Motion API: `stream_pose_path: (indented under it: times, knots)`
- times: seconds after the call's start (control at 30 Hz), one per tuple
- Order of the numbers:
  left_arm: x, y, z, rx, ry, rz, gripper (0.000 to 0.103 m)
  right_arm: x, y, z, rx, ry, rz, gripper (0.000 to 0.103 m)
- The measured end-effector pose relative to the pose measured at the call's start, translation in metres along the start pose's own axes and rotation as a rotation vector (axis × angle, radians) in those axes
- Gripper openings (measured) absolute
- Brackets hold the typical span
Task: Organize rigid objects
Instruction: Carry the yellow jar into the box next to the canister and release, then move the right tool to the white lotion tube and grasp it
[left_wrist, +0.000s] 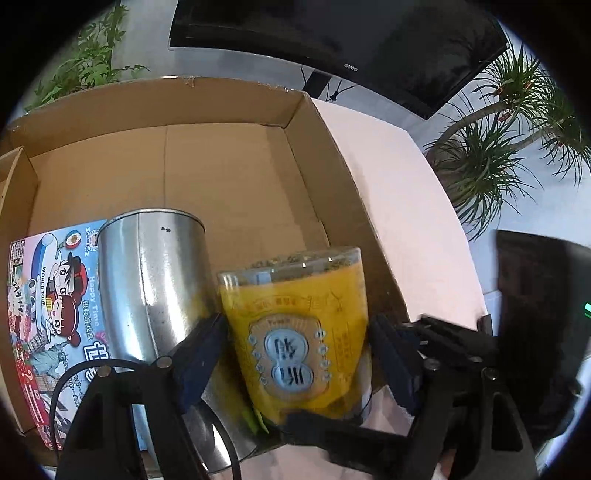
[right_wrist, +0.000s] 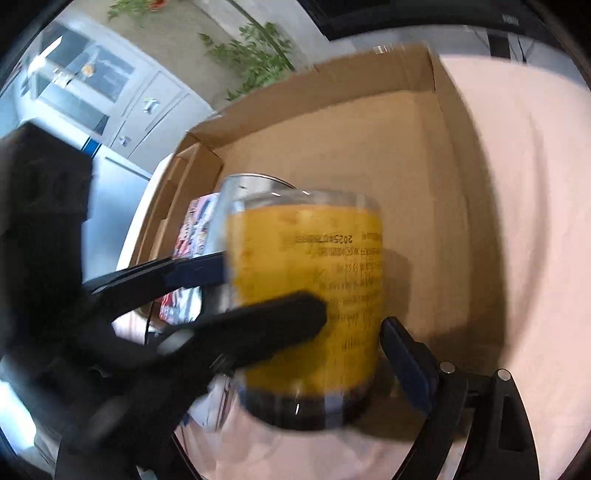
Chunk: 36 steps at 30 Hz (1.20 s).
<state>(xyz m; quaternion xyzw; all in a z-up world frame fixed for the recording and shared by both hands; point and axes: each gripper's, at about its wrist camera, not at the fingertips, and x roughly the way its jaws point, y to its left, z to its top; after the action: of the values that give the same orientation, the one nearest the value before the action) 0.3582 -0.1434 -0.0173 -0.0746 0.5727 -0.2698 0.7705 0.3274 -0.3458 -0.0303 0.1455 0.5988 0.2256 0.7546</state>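
Left wrist view: your left gripper (left_wrist: 295, 354) brackets the yellow jar (left_wrist: 299, 332), left pad touching its side, right pad just clear, so not clamped. The jar stands at the cardboard box (left_wrist: 229, 162) front edge, just beside the metal can (left_wrist: 155, 288), which sits by the printed carton (left_wrist: 51, 317) in the box. Right gripper (right_wrist: 351, 328) also straddles the jar, jaws wide, right pad apart from it.

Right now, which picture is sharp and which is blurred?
Left wrist view: sharp; the yellow jar label and the metal can with its glare read clearly. Right wrist view: motion-blurred; the jar's print and the cardboard box edges smear.
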Motion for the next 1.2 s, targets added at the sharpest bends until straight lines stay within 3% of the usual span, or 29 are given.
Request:
stream_pose_path:
  times: [0.07, 0.13, 0.3, 0.37, 0.4, 0.43, 0.47, 0.5, 0.6, 0.67, 0.7, 0.73, 0.87, 0.9, 0.93, 1.07, 1.2]
  knots:
    - [0.001, -0.001, 0.001, 0.005, 0.011, 0.011, 0.066, -0.011, 0.006, -0.005, -0.04, -0.025, -0.016, 0.083]
    - [-0.002, 0.0, 0.0, -0.002, 0.008, -0.001, 0.064, -0.007, 0.0, -0.008, 0.0, -0.044, -0.098, 0.058]
    - [-0.047, 0.002, -0.022, 0.029, -0.099, 0.024, 0.064, -0.006, -0.005, -0.017, 0.036, -0.069, -0.083, 0.064]
    - [-0.082, -0.001, -0.04, 0.071, -0.193, 0.097, 0.065, -0.014, 0.002, -0.023, 0.018, -0.076, -0.071, 0.065]
    - [-0.102, -0.001, -0.051, 0.099, -0.247, 0.155, 0.067, -0.024, 0.008, -0.03, 0.0, -0.102, -0.041, 0.075]
    - [-0.126, -0.001, -0.064, 0.13, -0.312, 0.233, 0.07, -0.038, 0.01, -0.039, -0.016, -0.132, -0.031, 0.092]
    - [-0.149, 0.0, -0.079, 0.164, -0.379, 0.32, 0.076, -0.055, 0.013, -0.051, -0.035, -0.189, -0.043, 0.1]
    - [-0.164, 0.002, -0.091, 0.182, -0.424, 0.385, 0.09, -0.071, 0.015, -0.063, -0.052, -0.248, -0.064, 0.103]
    - [-0.203, 0.013, -0.142, 0.198, -0.573, 0.628, 0.102, -0.103, 0.008, -0.106, -0.101, -0.345, -0.195, 0.103]
    - [-0.207, 0.025, -0.166, 0.153, -0.568, 0.664, 0.102, -0.105, 0.0, -0.132, -0.131, -0.345, -0.343, 0.103]
    - [-0.204, 0.03, -0.178, 0.121, -0.542, 0.652, 0.102, -0.1, -0.011, -0.149, -0.141, -0.304, -0.429, 0.101]
    - [-0.197, 0.036, -0.189, 0.085, -0.509, 0.614, 0.102, -0.096, -0.021, -0.162, -0.136, -0.259, -0.468, 0.093]
    - [-0.161, 0.038, -0.217, -0.01, -0.43, 0.437, 0.102, -0.083, -0.048, -0.198, -0.079, -0.141, -0.497, 0.064]
    - [-0.154, 0.037, -0.221, -0.024, -0.416, 0.412, 0.102, -0.081, -0.046, -0.202, -0.082, -0.131, -0.493, 0.049]
    - [-0.144, 0.034, -0.224, -0.037, -0.388, 0.376, 0.102, -0.079, -0.043, -0.208, -0.084, -0.125, -0.487, 0.042]
    - [-0.125, 0.01, -0.227, -0.006, -0.328, 0.241, 0.102, -0.078, -0.013, -0.219, -0.117, -0.16, -0.511, 0.04]
    - [-0.111, -0.01, -0.226, 0.055, -0.275, 0.187, 0.102, -0.069, 0.041, -0.232, -0.294, -0.195, -0.345, 0.043]
